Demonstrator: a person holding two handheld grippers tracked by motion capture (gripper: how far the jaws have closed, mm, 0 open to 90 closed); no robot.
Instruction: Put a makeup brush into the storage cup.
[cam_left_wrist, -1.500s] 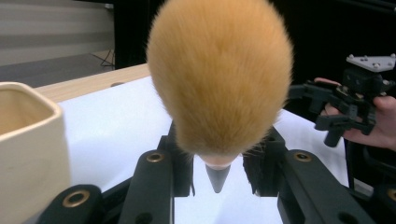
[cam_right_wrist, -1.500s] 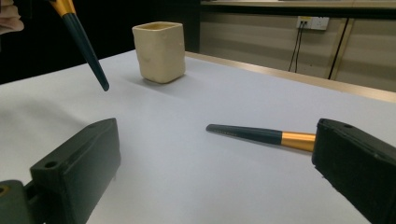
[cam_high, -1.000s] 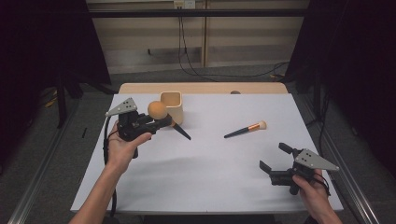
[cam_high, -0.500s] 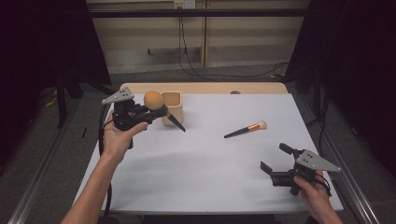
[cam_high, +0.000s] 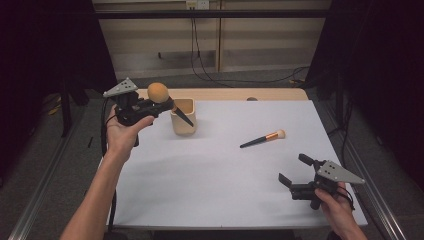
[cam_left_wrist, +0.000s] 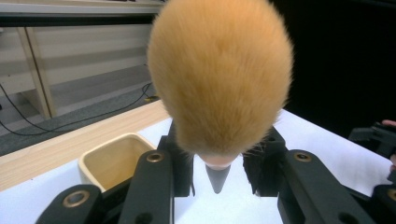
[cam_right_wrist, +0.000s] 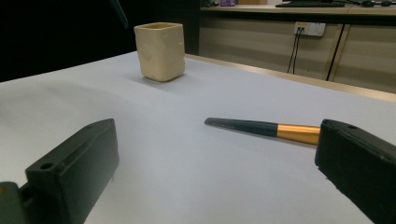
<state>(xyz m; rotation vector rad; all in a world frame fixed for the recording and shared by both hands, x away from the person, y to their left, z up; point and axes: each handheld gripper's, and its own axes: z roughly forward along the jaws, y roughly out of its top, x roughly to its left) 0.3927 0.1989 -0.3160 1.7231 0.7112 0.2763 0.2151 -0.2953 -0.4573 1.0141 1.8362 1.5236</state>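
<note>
Lifted higher and swung toward the beige cup (cam_high: 183, 116) since a moment ago, the left gripper (cam_high: 150, 106) clamps a fluffy powder brush (cam_high: 158, 93), likely to drop it handle-first, while the right gripper (cam_high: 295, 180), open, faces the small makeup brush (cam_high: 262, 140) ahead.

This looks like a lab or recording studio rather than a home. Black curtains (cam_high: 45, 60) hang on both sides of a white-covered surface (cam_high: 225, 185). Cables (cam_high: 200, 55) run down from a wall socket (cam_high: 197, 4) onto the grey floor (cam_high: 240, 77), and metal rails (cam_high: 40, 210) flank the surface along that floor.
</note>
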